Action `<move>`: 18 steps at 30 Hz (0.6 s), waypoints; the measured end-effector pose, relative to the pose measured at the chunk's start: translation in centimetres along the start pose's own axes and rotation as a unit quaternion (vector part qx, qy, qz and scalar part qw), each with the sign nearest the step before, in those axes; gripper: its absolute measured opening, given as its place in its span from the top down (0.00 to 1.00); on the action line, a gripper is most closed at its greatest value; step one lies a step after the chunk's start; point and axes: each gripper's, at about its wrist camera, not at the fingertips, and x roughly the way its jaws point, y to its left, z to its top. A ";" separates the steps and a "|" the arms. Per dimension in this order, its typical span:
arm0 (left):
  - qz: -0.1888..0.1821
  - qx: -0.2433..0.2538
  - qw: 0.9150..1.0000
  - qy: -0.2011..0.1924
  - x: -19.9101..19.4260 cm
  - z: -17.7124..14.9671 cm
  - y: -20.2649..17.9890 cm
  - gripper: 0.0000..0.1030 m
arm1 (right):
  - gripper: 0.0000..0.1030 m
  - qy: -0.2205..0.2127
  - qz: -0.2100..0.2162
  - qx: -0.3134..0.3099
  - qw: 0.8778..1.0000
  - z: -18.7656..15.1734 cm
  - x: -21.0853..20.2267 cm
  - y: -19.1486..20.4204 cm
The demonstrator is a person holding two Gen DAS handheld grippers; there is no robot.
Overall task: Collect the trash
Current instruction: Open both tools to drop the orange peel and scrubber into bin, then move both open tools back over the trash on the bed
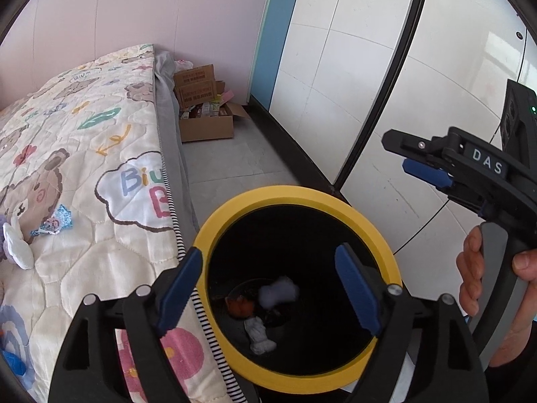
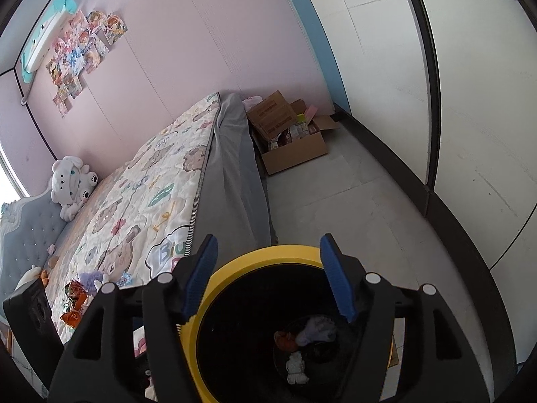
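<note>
A black trash bin with a yellow rim [image 1: 295,194] stands beside the bed, also in the right wrist view [image 2: 268,255]. Inside lie a white crumpled tissue [image 1: 258,336], an orange wrapper [image 1: 240,305] and a blurred pale wad [image 1: 278,290]. My left gripper [image 1: 268,288] is open and empty right above the bin mouth. My right gripper [image 2: 268,278] is open and empty over the bin; it shows from the side in the left wrist view [image 1: 423,164]. A blue wrapper [image 1: 53,223] and an orange wrapper [image 2: 72,317] lie on the bed.
The bed with a cartoon bear quilt [image 1: 84,127] fills the left. A white plush toy [image 2: 70,181] sits by the headboard. An open cardboard box [image 1: 206,124] of items stands on the floor at the bed's far end. White wardrobe doors [image 1: 352,67] line the right.
</note>
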 end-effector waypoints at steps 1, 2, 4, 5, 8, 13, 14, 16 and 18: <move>0.004 0.000 1.000 -0.003 -0.2 0.1 0.1 0.21 | 0.40 -0.002 0.001 0.000 1.000 0.1 -0.1 -0.1; 0.007 -0.001 1.000 -0.007 -0.4 0.1 0.2 0.19 | 0.40 -0.004 -0.002 -0.002 1.000 0.1 -0.3 0.0; 0.010 -0.003 1.000 -0.014 -0.9 0.3 0.6 0.17 | 0.39 -0.007 -0.002 -0.004 1.000 0.1 -0.7 0.2; 0.013 -0.005 1.000 -0.018 -1.2 0.4 0.8 0.15 | 0.38 -0.007 -0.001 -0.005 1.000 0.0 -0.9 0.3; 0.028 -0.011 0.999 -0.031 -2.3 0.7 1.6 0.13 | 0.35 -0.011 0.000 -0.013 1.000 0.0 -1.5 0.9; 0.046 -0.021 0.997 -0.051 -4.4 1.0 3.1 0.08 | 0.32 -0.017 0.011 -0.023 1.000 -0.1 -2.6 2.3; 0.050 -0.021 0.997 -0.054 -4.8 1.1 3.4 0.08 | 0.32 -0.018 0.013 -0.026 0.999 -0.2 -2.9 2.7; 0.060 -0.023 0.996 -0.060 -5.7 1.1 4.1 0.08 | 0.31 -0.019 0.017 -0.032 0.999 -0.2 -3.3 3.3; 0.066 -0.027 0.995 -0.065 -6.5 1.0 4.8 0.08 | 0.30 -0.019 0.022 -0.038 0.999 -0.3 -3.7 4.1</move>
